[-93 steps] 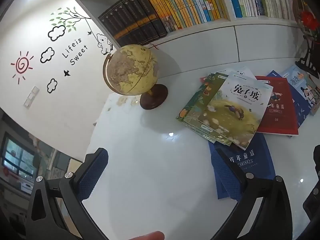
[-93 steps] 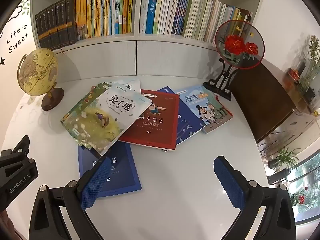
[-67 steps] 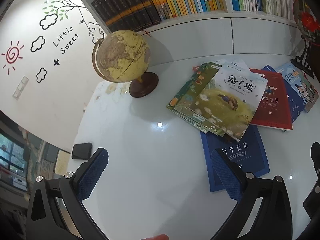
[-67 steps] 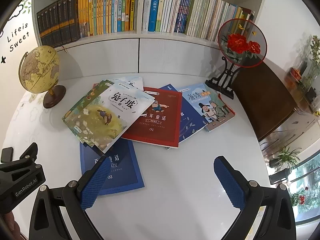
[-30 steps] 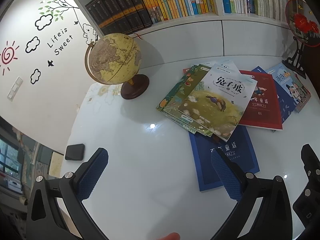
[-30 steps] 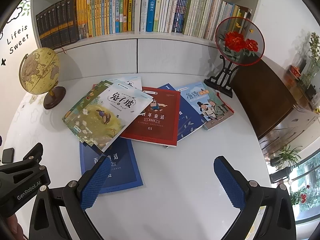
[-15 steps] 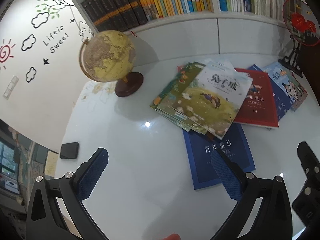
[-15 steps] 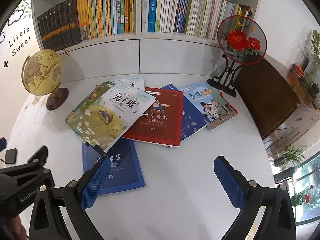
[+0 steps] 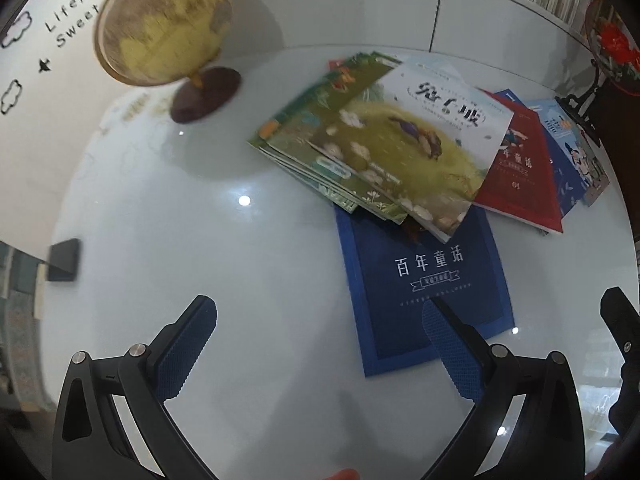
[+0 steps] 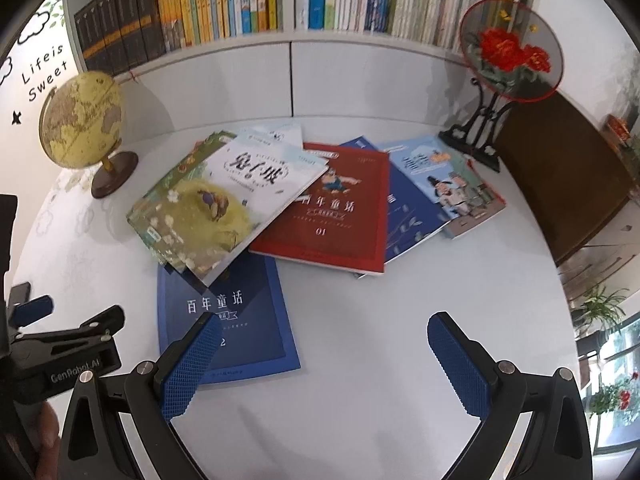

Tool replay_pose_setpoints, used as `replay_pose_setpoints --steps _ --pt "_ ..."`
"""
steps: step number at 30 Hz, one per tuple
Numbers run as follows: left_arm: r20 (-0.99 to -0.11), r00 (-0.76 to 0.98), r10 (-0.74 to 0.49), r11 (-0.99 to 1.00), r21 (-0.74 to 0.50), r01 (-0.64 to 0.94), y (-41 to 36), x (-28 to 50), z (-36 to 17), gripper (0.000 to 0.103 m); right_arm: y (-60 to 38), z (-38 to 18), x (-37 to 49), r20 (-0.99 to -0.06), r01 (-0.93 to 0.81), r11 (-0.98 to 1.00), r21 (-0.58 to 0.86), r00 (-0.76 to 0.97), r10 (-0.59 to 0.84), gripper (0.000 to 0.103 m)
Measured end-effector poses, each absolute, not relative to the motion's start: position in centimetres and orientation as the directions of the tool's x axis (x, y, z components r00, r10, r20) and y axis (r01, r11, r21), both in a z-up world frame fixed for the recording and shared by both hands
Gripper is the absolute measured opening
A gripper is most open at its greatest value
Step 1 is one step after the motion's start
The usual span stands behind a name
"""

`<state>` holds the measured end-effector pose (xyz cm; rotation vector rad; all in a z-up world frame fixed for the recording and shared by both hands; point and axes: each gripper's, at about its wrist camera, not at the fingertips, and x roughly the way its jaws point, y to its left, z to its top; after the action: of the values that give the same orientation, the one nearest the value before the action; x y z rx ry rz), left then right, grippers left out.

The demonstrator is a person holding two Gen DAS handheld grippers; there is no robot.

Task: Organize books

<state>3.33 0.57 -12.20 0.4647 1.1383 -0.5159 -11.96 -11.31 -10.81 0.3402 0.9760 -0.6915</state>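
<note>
Both of your grippers are riding lower and closer to the books than a moment ago, and the blue book [image 10: 224,312] is now filling much more of each view.

On the white tabletop [image 10: 380,360], the books are lying fanned in a loose overlapping row toward the far edge, between the globe [image 10: 82,120] at the far left corner and the fan stand [image 10: 508,52] at the far right. The blue book is sitting nearest you, apart from the row except where the green-and-white book [image 10: 228,200] is overlapping its top edge. The red book [image 10: 332,212] is lying just beside it, further right.

The blue book's long axis is running away from you, its near short edge facing the fingers. Your left gripper [image 9: 316,344] is hanging over bare tabletop, with the book under its right finger only. Your right gripper [image 10: 324,360] is hanging with the book's near right corner under its left finger. Both are spread wide, grasping nothing.

Either arm is looking about equally near; I judge you are needing to square one over that near edge.
</note>
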Motion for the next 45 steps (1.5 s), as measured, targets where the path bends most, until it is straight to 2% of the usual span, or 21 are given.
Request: replay_pose_setpoints --steps 5,16,24,29,32,37,45 --pt "-0.916 0.378 -0.136 0.775 0.140 0.617 -0.8 3.1 -12.5 0.102 -11.8 -12.1 -11.1 -0.861 0.676 0.736 -0.031 0.357 -0.363 0.103" --pt "-0.871 0.443 -0.213 0.762 0.135 0.633 -1.8 1.7 -8.3 0.102 -11.7 -9.5 -11.4 -0.837 0.685 0.728 -0.027 0.383 -0.391 0.103" --pt "-0.864 0.450 -0.227 0.759 0.133 0.637 -2.0 1.1 -7.6 0.102 -11.8 -9.0 -11.9 -0.837 0.688 0.726 -0.014 0.389 -0.385 0.103" --pt "-0.887 0.415 -0.200 0.757 0.129 0.640 -2.7 1.2 -10.4 0.102 -12.0 -10.6 -11.8 -0.850 0.682 0.731 -0.019 0.374 -0.371 0.103" --pt "-0.906 0.390 -0.164 0.759 0.136 0.636 -3.4 1.4 -14.2 0.102 -12.5 -13.3 -11.9 -0.867 0.679 0.734 -0.015 0.357 -0.348 0.103" --pt "-0.928 0.332 -0.171 0.757 0.092 0.647 -4.4 1.2 -18.4 0.102 -13.4 -16.5 -12.2 -0.891 0.682 0.731 -0.009 0.326 -0.315 0.103" --pt "-0.954 0.261 -0.145 0.760 0.061 0.647 -4.3 1.2 -21.6 0.103 -14.1 -17.7 -12.4 -0.897 0.696 0.718 -0.003 0.316 -0.310 0.103"
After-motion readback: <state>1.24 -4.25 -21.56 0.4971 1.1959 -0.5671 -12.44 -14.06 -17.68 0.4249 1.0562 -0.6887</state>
